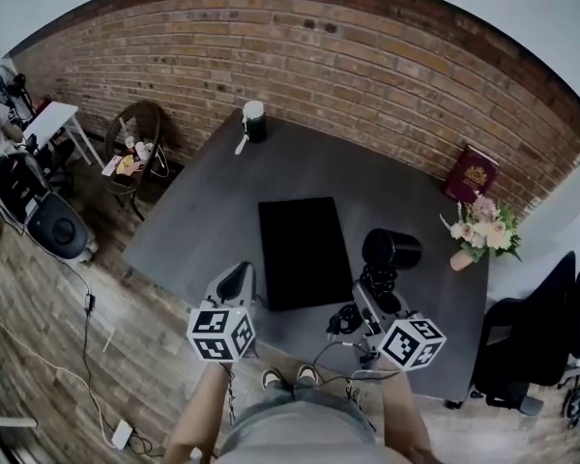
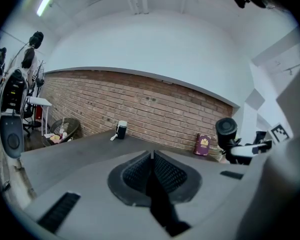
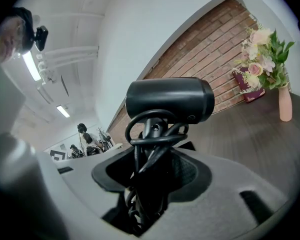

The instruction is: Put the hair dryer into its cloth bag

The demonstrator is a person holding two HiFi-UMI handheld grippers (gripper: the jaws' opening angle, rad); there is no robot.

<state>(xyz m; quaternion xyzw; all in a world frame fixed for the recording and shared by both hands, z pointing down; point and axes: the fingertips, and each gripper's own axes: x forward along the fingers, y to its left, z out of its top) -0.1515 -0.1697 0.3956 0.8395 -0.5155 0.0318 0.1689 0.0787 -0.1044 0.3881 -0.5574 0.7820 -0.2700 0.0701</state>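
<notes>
A black hair dryer [image 1: 391, 250] with its cord coiled round the handle is held in my right gripper [image 1: 375, 293], over the table's right front part. In the right gripper view the dryer [image 3: 169, 101] stands upright between the jaws, which are shut on its handle and cord. The flat black cloth bag [image 1: 304, 250] lies on the dark table [image 1: 203, 211] in the middle. My left gripper [image 1: 235, 284] hovers at the table's front edge, just left of the bag, shut with nothing in it; its fingertips [image 2: 152, 156] meet in the left gripper view.
A black and white cylinder [image 1: 254, 121] stands at the table's far edge. A maroon book [image 1: 470, 173] leans on the brick wall, with a pink vase of flowers [image 1: 480, 225] beside it. A wicker basket [image 1: 135, 148] is at the left, an office chair [image 1: 534, 341] at the right.
</notes>
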